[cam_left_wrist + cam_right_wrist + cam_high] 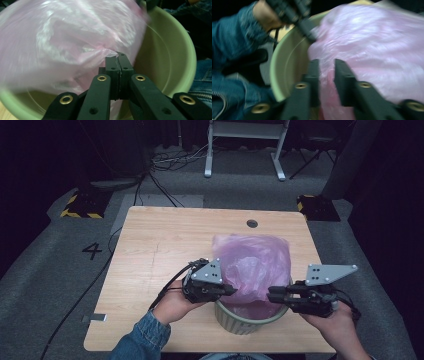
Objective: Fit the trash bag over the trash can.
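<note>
Between both claws: pink bag (252, 265).

Black gripper (235, 290) bodies, grey triangular plates, blue denim sleeve (142, 340).

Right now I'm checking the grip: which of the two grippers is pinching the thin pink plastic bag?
The left gripper: its jaws are shut on a fold of the pink plastic bag. The right gripper stands parted.
</note>
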`<state>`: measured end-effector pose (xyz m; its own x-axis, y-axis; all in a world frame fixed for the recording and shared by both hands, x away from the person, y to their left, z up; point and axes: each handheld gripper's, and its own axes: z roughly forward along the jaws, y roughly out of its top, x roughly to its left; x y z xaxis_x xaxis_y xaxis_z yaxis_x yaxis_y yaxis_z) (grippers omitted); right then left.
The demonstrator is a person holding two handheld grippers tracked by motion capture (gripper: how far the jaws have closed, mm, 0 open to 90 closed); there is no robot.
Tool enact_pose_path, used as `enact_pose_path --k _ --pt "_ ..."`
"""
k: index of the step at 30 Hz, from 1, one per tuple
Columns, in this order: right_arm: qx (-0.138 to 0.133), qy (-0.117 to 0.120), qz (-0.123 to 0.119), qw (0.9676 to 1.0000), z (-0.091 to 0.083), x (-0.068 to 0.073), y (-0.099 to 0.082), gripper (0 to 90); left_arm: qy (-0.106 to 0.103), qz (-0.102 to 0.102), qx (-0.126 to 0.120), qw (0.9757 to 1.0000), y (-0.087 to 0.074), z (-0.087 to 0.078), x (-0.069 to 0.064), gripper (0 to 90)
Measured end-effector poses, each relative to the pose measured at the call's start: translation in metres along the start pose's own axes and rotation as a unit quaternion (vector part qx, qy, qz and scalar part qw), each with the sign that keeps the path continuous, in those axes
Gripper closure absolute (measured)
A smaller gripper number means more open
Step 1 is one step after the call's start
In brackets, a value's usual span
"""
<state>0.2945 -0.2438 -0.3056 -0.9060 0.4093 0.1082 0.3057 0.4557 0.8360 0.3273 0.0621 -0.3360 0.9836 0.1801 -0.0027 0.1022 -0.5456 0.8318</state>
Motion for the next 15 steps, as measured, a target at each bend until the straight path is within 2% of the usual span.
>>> enact_pose_path --k 2,3,8,10,12,15 --pt "-0.03 -0.019 0.016 0.9992 -0.009 -0.008 -0.001 55.6 -0.003 -0.003 0.003 1.0 -0.001 0.001 0.0 89.2" --pt "-0.039 -0.029 0.021 0.9986 -0.012 -0.01 -0.001 51.2 -0.004 -0.002 0.005 1.0 -0.001 0.001 0.001 89.2" --pt "-0.079 -0.07 0.04 0.9936 -0.022 -0.026 0.001 36.7 -0.01 -0.005 0.008 0.9999 -0.002 0.004 0.001 89.2" --pt "-0.082 -0.077 0.049 0.9924 -0.018 -0.035 0.003 30.6 -0.015 -0.003 0.01 0.9998 -0.002 0.005 0.0 89.2" --pt "-0.076 -0.082 0.057 0.9921 -0.012 -0.041 0.005 29.4 -0.017 -0.001 0.013 0.9998 -0.001 0.006 0.0 89.2" --pt "-0.054 -0.085 0.065 0.9928 0.002 -0.049 0.009 27.8 -0.023 -0.001 0.013 0.9996 -0.001 0.006 -0.001 89.1"
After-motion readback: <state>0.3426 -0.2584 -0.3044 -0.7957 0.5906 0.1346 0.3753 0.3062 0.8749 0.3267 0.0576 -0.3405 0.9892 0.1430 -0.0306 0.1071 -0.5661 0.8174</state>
